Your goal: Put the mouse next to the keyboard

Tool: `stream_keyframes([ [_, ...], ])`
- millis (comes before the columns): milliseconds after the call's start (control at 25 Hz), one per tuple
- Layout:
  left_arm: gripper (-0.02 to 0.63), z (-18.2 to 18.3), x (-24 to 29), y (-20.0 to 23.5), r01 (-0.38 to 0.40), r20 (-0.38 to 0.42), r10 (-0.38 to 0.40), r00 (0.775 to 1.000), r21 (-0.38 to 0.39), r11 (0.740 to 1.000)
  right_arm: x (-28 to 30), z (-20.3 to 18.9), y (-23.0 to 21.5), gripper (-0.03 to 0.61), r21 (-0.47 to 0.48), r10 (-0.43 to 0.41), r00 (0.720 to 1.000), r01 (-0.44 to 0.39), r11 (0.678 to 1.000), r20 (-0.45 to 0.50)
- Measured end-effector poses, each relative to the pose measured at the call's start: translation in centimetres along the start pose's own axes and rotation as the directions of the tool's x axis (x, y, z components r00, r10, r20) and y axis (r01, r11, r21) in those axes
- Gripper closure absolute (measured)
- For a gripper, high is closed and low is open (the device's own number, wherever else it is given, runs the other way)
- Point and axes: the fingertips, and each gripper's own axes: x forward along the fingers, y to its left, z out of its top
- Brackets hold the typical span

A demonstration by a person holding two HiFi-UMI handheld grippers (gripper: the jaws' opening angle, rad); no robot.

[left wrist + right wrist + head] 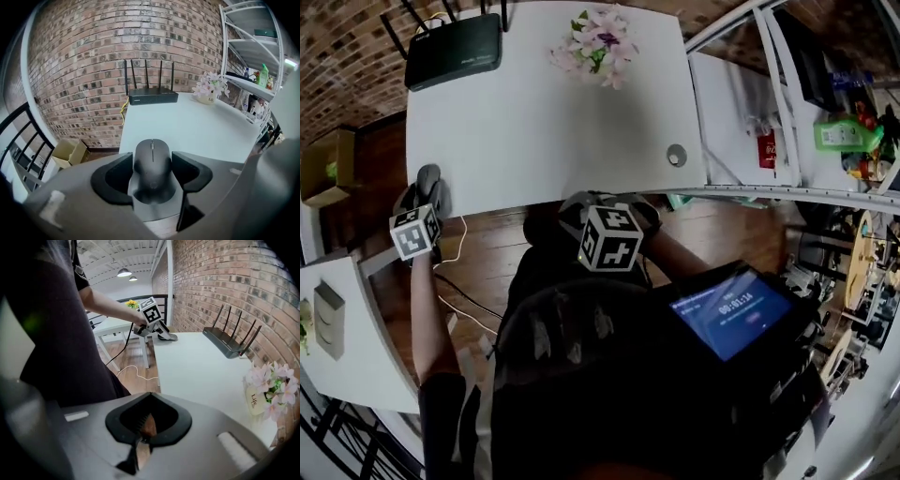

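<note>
The left arm (pixel 427 309) reaches forward and out to the person's left. Its forearm is bare and the hand (pixel 139 327) is wrapped round the handle under the marker cube (pixel 414 232). The left gripper (pixel 422 195) points across the table (pixel 544 122) from its near left corner. Its jaws are clamped on the flanks of the mouse (pixel 152 161), a dark grey one lying nose-forward between them. The mouse is right at the table's edge; whether it rests on the top or hangs just above it cannot be told. Straight ahead of this gripper, at the far end of the table, stands the router (pixel 153 95). The flowers (pixel 211 86) are ahead and to its right, and a box (pixel 69 152) is down to its left. The right arm (pixel 675 253) is bent and held close to the body. The right gripper (pixel 143 428) hovers at the table's near edge in front of the torso, well to the right of the left one. Its jaws are pressed together with nothing between them; only a sliver of floor (pixel 487 253) shows through the gap behind. The person's dark shirt (pixel 609 375) fills the lower head view, hides how the right gripper is held, and blocks the left of the right gripper view. The router's antennas (pixel 146 75) are cut off at the top of the head view. The screen (pixel 731 314) on the chest shows figures too small to read.
</note>
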Motion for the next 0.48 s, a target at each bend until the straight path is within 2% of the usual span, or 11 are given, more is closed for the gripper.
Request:
stream_keyframes([
  [160, 0.342, 1.3, -0.9, 0.4, -0.039, 0.046, 0.039, 0.998, -0.005, 0.999, -0.3, -0.1, -0.5, 0.572, 0.014, -0.010, 0.999, 0.009, 1.000, 0.038],
  [280, 0.342, 2.9, -2.3, 0.1, -0.039, 0.092, 0.040, 0.995, -0.015, 0.999, -0.4, -0.2, -0.8, 0.572, 0.021, -0.016, 0.998, 0.015, 1.000, 0.063],
  [400, 0.342, 5.7, -4.2, -0.6, -0.042, 0.171, 0.043, 0.984, -0.013, 0.999, -0.8, -0.1, -1.2, 0.572, 0.028, -0.022, 0.995, 0.019, 0.999, 0.100],
  [480, 0.344, 7.9, -5.6, -1.5, -0.043, 0.243, 0.045, 0.969, -0.014, 0.999, -1.5, 0.2, -1.8, 0.573, 0.050, -0.034, 0.989, 0.028, 0.998, 0.142],
])
